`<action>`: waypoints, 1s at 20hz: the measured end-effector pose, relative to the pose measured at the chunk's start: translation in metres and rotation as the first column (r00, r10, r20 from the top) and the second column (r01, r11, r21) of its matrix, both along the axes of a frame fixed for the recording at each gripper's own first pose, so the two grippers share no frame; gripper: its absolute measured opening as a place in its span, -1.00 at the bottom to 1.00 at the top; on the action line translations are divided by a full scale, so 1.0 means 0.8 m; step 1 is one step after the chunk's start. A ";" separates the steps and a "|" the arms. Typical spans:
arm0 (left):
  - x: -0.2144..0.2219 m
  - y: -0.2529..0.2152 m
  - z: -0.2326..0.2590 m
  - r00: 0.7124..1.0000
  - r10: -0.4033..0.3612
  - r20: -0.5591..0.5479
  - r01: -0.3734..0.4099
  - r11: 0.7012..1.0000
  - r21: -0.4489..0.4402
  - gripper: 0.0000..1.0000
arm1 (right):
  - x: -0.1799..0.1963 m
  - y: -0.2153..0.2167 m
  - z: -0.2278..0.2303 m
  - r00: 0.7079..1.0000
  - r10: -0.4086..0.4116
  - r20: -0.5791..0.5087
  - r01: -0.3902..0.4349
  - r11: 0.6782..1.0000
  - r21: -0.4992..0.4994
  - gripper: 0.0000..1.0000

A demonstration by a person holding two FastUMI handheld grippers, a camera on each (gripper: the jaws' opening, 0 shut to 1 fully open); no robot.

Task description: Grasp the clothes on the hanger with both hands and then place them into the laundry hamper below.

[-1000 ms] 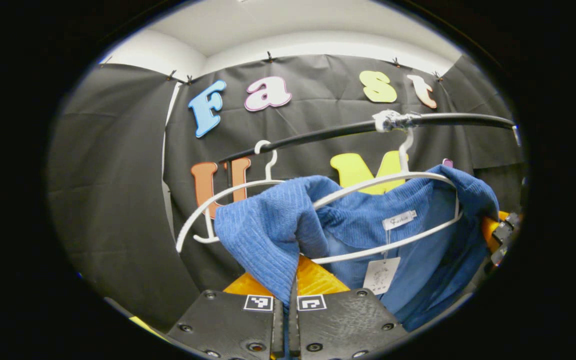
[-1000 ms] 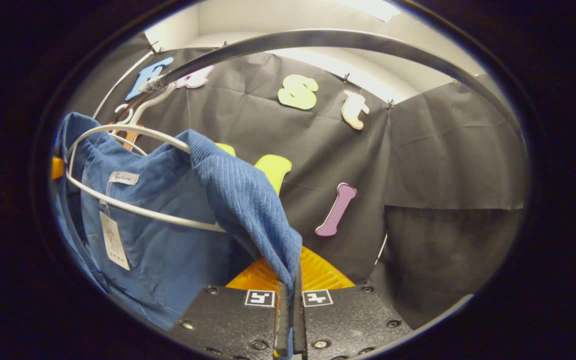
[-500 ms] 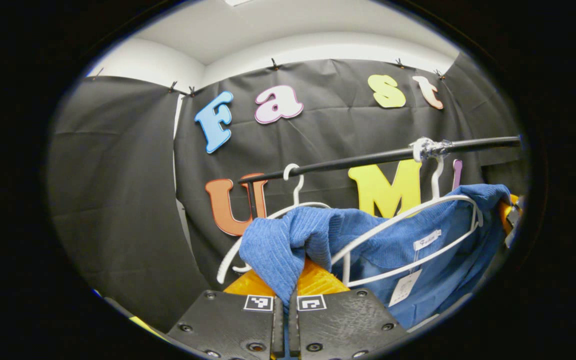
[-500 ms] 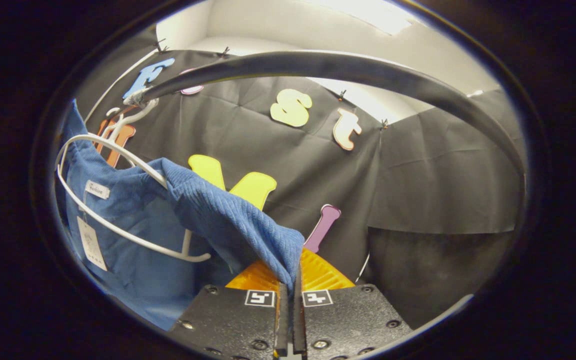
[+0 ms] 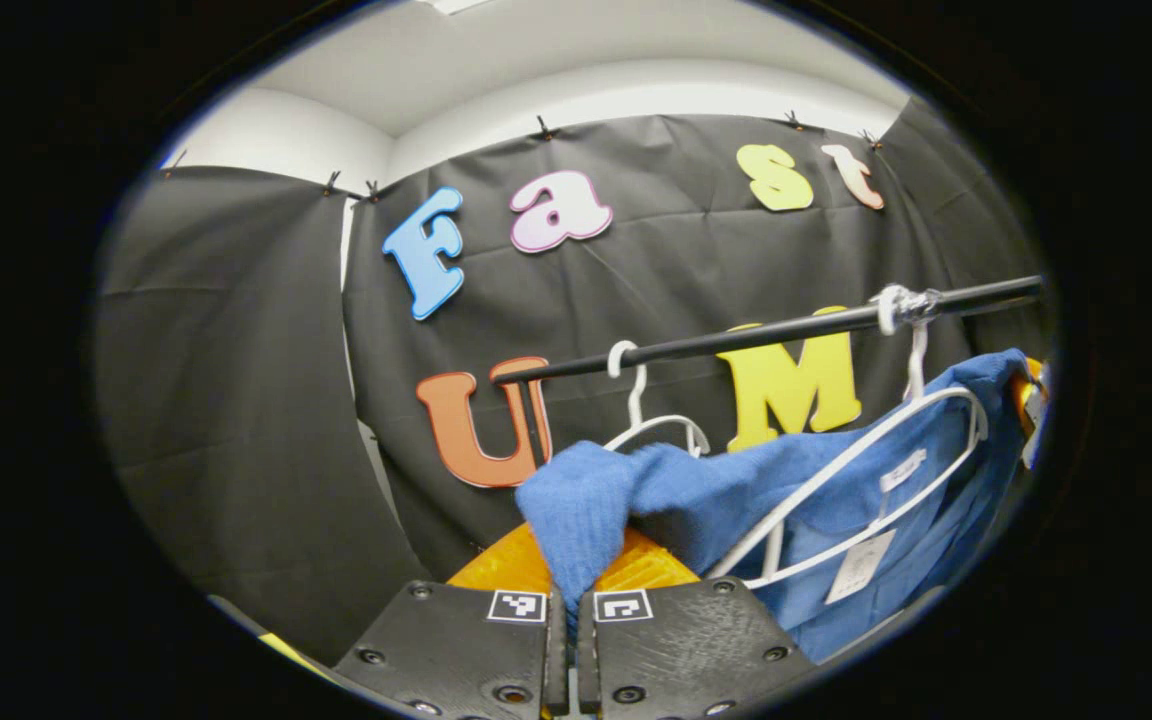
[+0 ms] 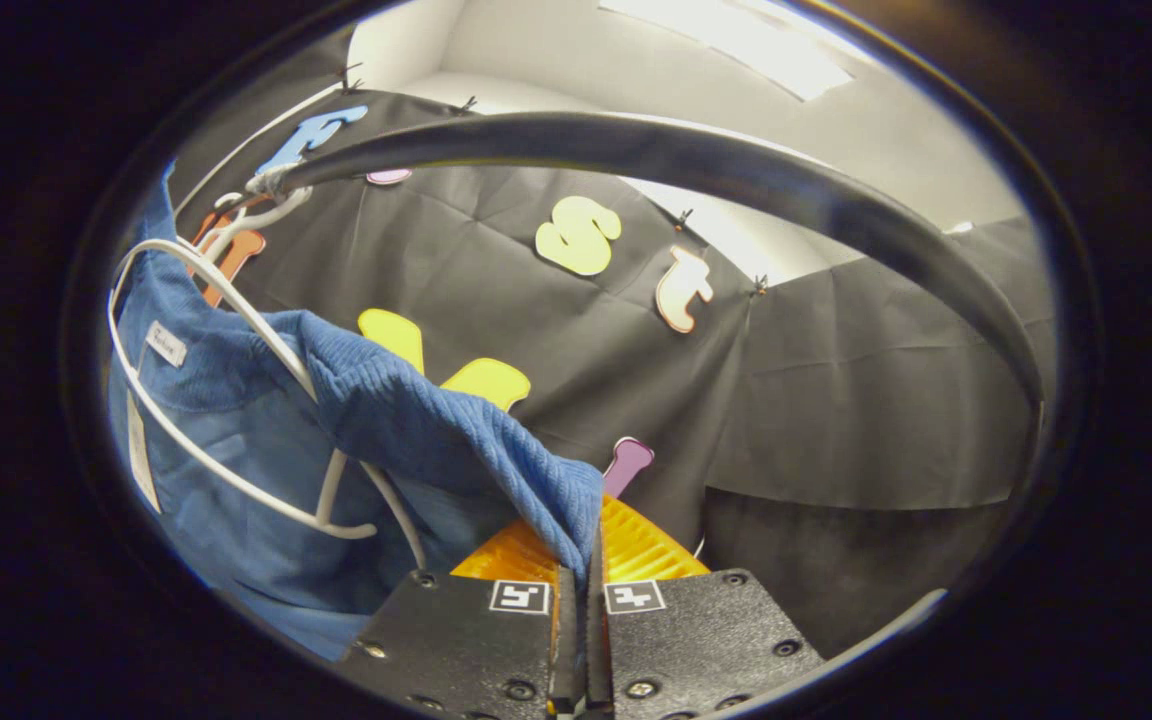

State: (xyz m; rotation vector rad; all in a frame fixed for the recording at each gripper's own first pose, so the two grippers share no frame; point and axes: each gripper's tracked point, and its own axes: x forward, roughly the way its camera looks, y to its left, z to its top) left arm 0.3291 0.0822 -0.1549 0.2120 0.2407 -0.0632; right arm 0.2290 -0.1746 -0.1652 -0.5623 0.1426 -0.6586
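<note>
A blue ribbed garment (image 5: 786, 500) hangs on a white hanger (image 5: 876, 445) whose hook sits on the black rail (image 5: 786, 330). My left gripper (image 5: 569, 640) is shut on one shoulder of it, the cloth bunched between the fingers. In the right gripper view the same garment (image 6: 236, 440) drapes over the white hanger (image 6: 226, 300), and my right gripper (image 6: 581, 640) is shut on its other shoulder. The cloth stretches out sideways from the hanger to each gripper. White tags (image 5: 861, 565) dangle from the collar.
A second, bare white hanger (image 5: 651, 425) hangs on the rail to the left of the garment. The black rail (image 6: 736, 170) arcs close above my right gripper. Black cloth walls (image 5: 236, 400) close in behind and at both sides.
Both grippers have pulled outward and up, stretching the garment's shoulders off the hanger's ends. The rail and hanger sit lower in the left gripper view, and the rail looms closer in the right.
</note>
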 end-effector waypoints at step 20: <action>-0.002 -0.049 -0.170 0.947 -0.200 -0.251 0.146 0.965 -0.219 -0.99 | 0.008 -0.012 -0.077 0.989 0.052 -0.140 -0.041 0.996 0.081 -0.86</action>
